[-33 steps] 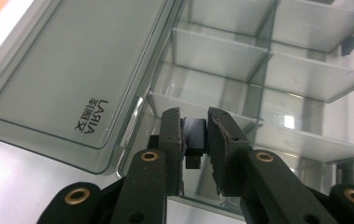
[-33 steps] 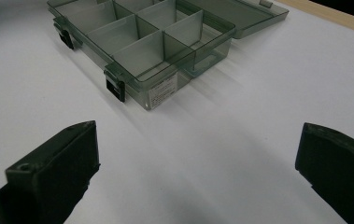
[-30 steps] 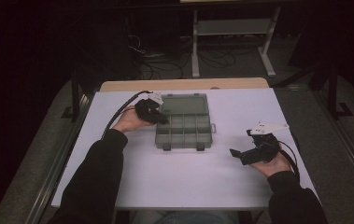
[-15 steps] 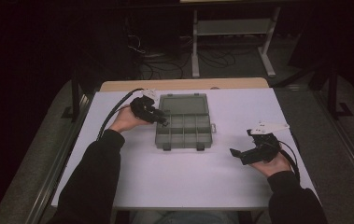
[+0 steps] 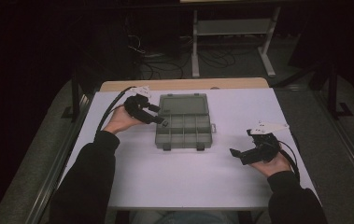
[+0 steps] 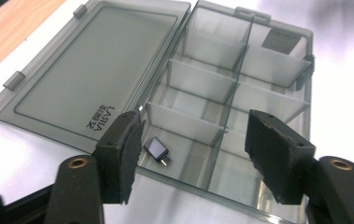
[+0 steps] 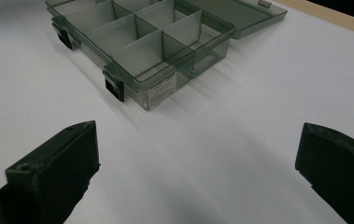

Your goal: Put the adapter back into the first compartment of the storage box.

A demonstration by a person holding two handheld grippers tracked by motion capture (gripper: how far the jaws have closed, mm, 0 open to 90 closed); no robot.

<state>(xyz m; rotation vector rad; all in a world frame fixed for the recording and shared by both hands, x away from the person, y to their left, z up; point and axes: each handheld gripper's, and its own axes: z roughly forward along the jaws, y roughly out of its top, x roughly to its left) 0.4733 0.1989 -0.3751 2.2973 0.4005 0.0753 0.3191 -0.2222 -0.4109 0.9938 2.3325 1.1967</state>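
With the left gripper (image 6: 191,156) just released over the box (image 5: 184,122), the adapter (image 6: 157,149) lies in a compartment. Lift straight clear. The right gripper (image 7: 195,172) gapes empty.

A laboratory or recording room. A white worktop (image 5: 184,177) with a wooden far edge stands on grey carpet (image 5: 39,154); behind it, in a darkened background, loose cables (image 5: 165,65) lie on the floor beside a metal equipment stand (image 5: 233,28).

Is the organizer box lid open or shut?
Open: the lid lies flat on the table beside the organizer box, dividers exposed.
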